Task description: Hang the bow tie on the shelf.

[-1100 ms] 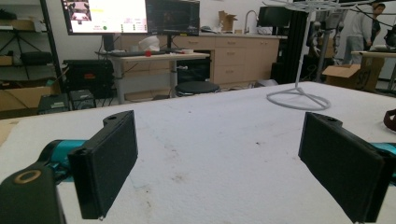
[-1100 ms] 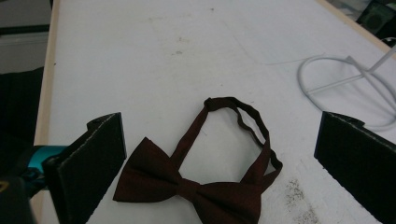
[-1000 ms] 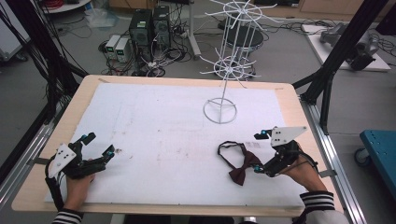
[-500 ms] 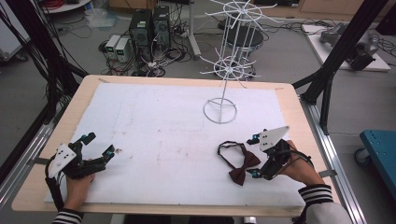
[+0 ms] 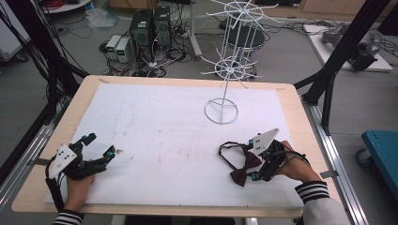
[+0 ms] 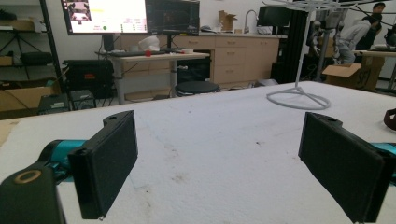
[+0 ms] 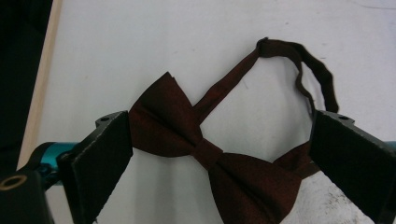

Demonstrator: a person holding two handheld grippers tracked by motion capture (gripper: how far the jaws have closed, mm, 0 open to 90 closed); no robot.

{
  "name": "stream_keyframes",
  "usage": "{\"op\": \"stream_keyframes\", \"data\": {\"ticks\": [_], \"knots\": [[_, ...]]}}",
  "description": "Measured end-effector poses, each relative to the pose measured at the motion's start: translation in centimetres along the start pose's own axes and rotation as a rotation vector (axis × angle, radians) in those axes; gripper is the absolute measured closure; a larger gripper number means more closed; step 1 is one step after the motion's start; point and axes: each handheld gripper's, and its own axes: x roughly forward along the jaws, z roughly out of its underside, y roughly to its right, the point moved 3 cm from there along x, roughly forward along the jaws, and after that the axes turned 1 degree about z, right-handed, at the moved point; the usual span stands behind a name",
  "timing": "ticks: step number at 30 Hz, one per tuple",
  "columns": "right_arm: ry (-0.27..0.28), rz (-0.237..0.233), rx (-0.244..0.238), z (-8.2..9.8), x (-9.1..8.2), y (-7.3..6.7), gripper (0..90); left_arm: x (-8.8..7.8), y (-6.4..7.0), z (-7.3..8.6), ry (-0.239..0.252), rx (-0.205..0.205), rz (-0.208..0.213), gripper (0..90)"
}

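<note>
I have the right hand-held gripper (image 5: 256, 174) low over the dark red bow tie (image 5: 245, 168), jaws wide to either side of its knot, nothing gripped yet. I judge this the approach to a pick: next I must close squarely on the knot. The tie lies on the table (image 5: 155, 117), near its right front edge. The right gripper view shows the strap loop (image 7: 299, 70) clearly. My left hand-held gripper (image 5: 101, 157) rests wide and empty; its view catches the wire rack (image 6: 299, 95) base.

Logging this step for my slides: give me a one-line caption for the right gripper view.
Right gripper poised with open jaws astride a dark red bow tie lying on the white table cover.
</note>
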Motion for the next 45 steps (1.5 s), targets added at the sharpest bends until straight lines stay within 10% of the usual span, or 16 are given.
{"op": "stream_keyframes", "data": {"ticks": [30,45], "knots": [[-0.230,-0.067,-0.125,0.0,1.9,0.4,29.8,0.0,0.0,0.0,0.000,0.000,0.000,12.1],[-0.253,-0.106,-0.142,0.1,2.1,0.4,51.3,0.0,0.0,0.0,0.000,-0.001,0.000,12.1]]}}
